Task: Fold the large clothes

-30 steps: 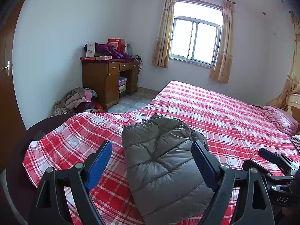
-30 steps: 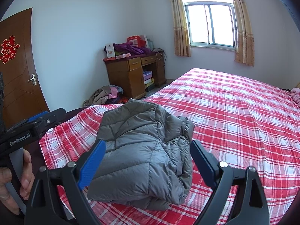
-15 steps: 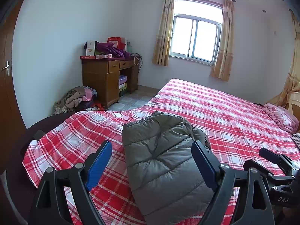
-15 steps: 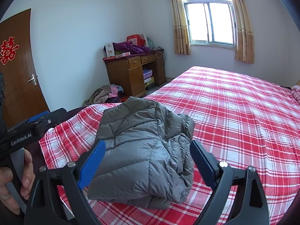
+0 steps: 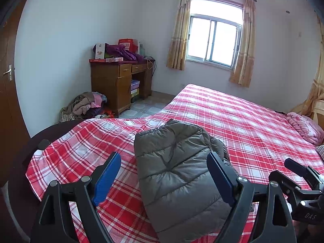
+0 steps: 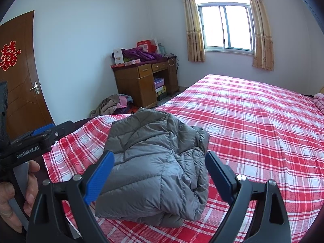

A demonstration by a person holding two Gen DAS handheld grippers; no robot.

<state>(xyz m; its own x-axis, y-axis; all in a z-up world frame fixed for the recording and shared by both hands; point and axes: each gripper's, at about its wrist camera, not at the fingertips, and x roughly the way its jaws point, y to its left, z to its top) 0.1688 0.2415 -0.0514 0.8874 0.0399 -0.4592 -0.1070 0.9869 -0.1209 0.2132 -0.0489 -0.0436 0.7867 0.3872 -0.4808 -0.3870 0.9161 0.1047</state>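
A grey quilted down jacket [image 5: 178,174] [image 6: 154,166] lies folded into a thick bundle on the near corner of the red plaid bed [image 5: 243,121] [image 6: 253,111]. My left gripper [image 5: 164,170] hovers above and in front of it, open, its blue pads clear of the fabric. Held the same way over the bundle, my right gripper [image 6: 160,166] is open too, with nothing gripped. In the right wrist view the left gripper's body [image 6: 32,145] and the person's hand [image 6: 12,194] show at the left edge; the right gripper's body [image 5: 299,186] shows at the left wrist view's lower right.
A wooden desk [image 5: 119,81] piled with boxes and purple clothing stands against the far wall, with a heap of clothes [image 5: 85,105] on the floor beside it. A pink quilt [image 5: 303,127] lies at the bed's far right. A brown door [image 6: 18,77] is at left.
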